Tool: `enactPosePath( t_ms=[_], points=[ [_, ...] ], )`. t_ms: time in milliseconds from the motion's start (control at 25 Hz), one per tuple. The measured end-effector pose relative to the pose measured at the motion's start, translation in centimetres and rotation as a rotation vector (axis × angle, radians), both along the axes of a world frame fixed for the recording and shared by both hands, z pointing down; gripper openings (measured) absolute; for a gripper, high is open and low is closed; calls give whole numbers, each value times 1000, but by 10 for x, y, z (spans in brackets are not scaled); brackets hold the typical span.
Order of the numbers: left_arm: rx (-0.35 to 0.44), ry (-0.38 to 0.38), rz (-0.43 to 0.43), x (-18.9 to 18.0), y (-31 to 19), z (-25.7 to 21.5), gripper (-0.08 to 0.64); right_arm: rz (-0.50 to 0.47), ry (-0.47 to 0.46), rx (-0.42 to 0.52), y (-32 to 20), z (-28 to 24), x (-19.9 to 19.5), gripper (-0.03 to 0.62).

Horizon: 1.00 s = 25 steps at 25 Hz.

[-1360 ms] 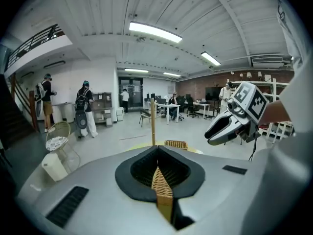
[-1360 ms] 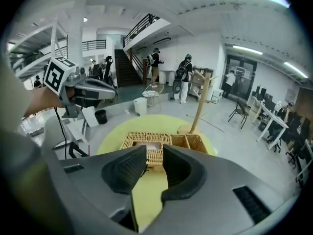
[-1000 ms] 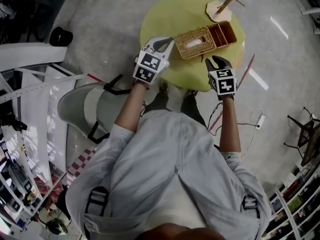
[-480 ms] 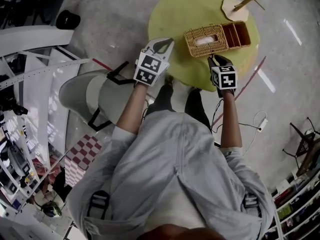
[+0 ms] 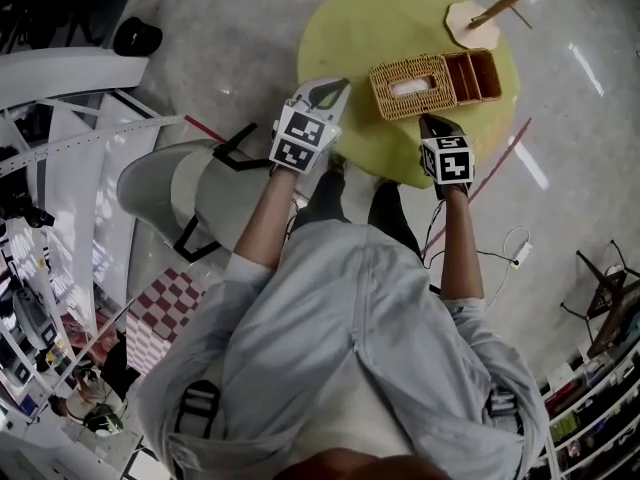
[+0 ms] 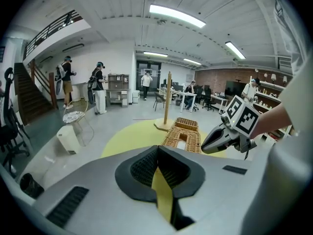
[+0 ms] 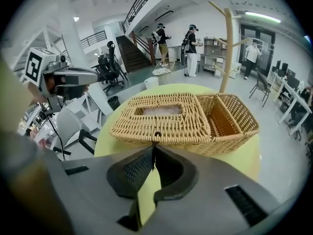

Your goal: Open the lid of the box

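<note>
A wicker box (image 5: 410,88) lies on the round yellow table (image 5: 350,28), with a slotted lid (image 7: 161,119) over its left part and an open compartment (image 7: 230,116) on its right. A small dark loop (image 7: 156,134) sits at the lid's front edge. My right gripper (image 7: 154,145) is at that edge; its jaws are closing and their tips pinch the loop. In the head view the right gripper (image 5: 430,121) touches the box's near side. My left gripper (image 5: 335,88) hovers off the table's left edge, shut with nothing in it, also seen as the left gripper (image 6: 157,150).
A wooden stand (image 5: 490,13) rises on the table behind the box. A grey chair (image 5: 180,198) stands by the person's left leg. A cable with a plug (image 5: 515,253) lies on the floor at the right. Several people stand far off by the stairs (image 7: 129,48).
The right gripper moved forward to the box's front edge and its jaws went from wide open to closed on the lid's loop. The left gripper barely moved.
</note>
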<state>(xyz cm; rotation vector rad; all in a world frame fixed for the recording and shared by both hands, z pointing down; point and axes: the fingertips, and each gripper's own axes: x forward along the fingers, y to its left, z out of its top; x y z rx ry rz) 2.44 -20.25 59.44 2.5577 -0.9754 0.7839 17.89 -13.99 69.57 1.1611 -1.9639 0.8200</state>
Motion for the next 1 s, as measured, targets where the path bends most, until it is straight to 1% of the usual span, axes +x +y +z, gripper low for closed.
enactPosePath(
  t_ms=[200, 360, 520, 800, 880, 1000],
  points=[
    [24, 19, 7, 6, -11, -14, 29, -22, 4, 23, -4, -27, 1, 37],
    [53, 34, 4, 6, -23, -29, 29, -47, 15, 58, -13, -53, 0, 37],
    [77, 46, -4, 1, -31, -39, 29, -53, 20, 102, -27, -77, -2, 37],
    [100, 64, -45, -17, -57, -50, 29, -83, 33, 194, -82, -119, -16, 37],
    [109, 69, -58, -22, -66, -52, 29, -96, 40, 211, -100, -125, -22, 37],
    [94, 70, -66, -29, -74, -49, 29, -106, 52, 226, -126, -128, -28, 37]
  ],
)
